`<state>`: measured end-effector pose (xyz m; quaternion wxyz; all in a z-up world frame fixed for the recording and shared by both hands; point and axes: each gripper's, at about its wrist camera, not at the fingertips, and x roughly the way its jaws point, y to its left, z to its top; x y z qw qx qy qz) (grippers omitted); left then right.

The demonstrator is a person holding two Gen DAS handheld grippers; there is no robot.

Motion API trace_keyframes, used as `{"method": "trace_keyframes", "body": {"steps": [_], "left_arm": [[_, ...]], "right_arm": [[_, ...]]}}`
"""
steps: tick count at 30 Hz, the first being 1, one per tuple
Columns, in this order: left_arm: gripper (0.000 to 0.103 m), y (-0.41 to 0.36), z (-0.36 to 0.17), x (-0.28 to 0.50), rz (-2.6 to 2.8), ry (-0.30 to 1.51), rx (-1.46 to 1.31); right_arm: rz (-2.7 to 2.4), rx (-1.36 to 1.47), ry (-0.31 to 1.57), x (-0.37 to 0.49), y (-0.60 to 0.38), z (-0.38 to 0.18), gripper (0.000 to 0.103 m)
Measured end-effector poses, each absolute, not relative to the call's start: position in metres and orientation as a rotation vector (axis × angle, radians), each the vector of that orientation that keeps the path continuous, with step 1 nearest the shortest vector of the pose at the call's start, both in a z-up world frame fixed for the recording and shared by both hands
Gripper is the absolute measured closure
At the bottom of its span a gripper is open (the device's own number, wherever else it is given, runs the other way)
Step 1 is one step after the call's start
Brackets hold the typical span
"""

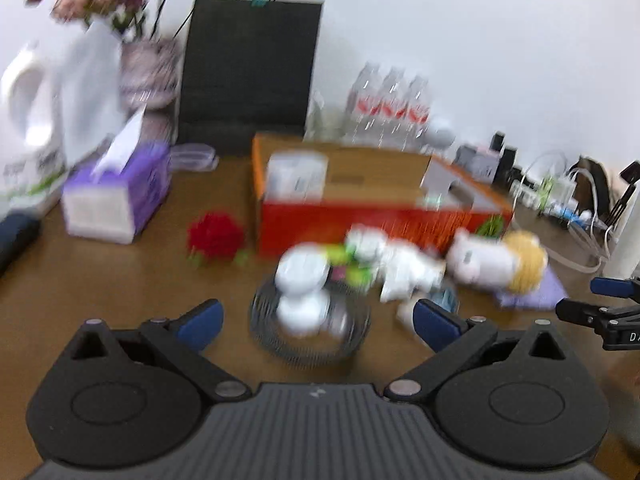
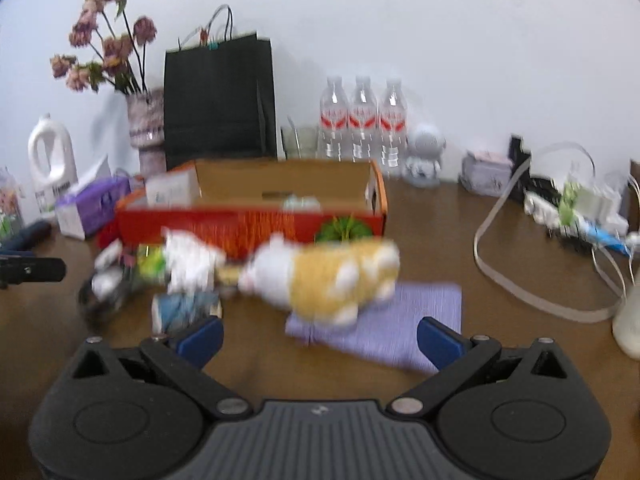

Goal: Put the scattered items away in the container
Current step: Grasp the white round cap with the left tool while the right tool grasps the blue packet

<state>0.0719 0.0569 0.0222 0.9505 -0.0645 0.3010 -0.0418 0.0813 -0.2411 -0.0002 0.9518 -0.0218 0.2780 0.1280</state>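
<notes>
The counter (image 2: 460,248) was brown and had lots of stuff on it. The biggest thing was the box (image 2: 248,220), red in front and open on top. It sat at the back, past the mess. Inside it were a white carton (image 2: 172,190) at the left end and something small and pale near the front wall, too blurry to name. In front of the box lay the toy cat (image 2: 320,276), white and yellow. It lay long ways from left to right, with its back part on a purple cloth (image 2: 384,320). The right gripper (image 2: 320,340) was spread wide with nothing in it, and the cat was just ahead of it, so I think this hand was the nearer one for the cat. To the left of the cat were white crumpled paper (image 2: 192,264) and a small blue roll (image 2: 184,308). The left gripper (image 1: 318,324) was spread wide too, and empty. Just ahead of it sat a wire bowl (image 1: 308,336) with a white thing (image 1: 302,288) in it. A red flower (image 1: 216,236) lay left of the box. None of the loose things were in the box yet.
</notes>
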Motion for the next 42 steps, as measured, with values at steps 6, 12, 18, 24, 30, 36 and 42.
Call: {"method": "trace_keyframes", "body": {"steps": [6,12,18,24,30,36,42], "left_arm": [[0.0,0.058,-0.001,0.054,-0.039,0.638,-0.104],[0.0,0.055,-0.014,0.051,-0.012,0.661,-0.076],[0.0,0.057,-0.012,0.051,-0.023,0.645,-0.096],[0.0,0.066,0.01,0.081,-0.044,0.598,-0.171],[0.015,0.064,0.016,0.124,-0.014,0.605,-0.175],[0.037,0.06,0.004,0.152,-0.026,0.634,-0.165],[0.045,0.064,0.0,0.158,-0.073,0.611,-0.168]], "right_arm": [[0.251,-0.054,0.605,0.067,-0.23,-0.021,0.0],[0.242,-0.093,0.603,0.064,-0.222,-0.025,0.0],[0.239,-0.07,0.603,0.064,-0.226,-0.024,0.0],[0.322,-0.108,0.589,0.071,-0.199,-0.019,0.0],[0.39,-0.132,0.584,0.101,-0.165,-0.014,0.007],[0.42,-0.136,0.609,0.126,-0.142,-0.018,0.018],[0.437,-0.135,0.648,0.138,-0.135,-0.026,0.05]]}}
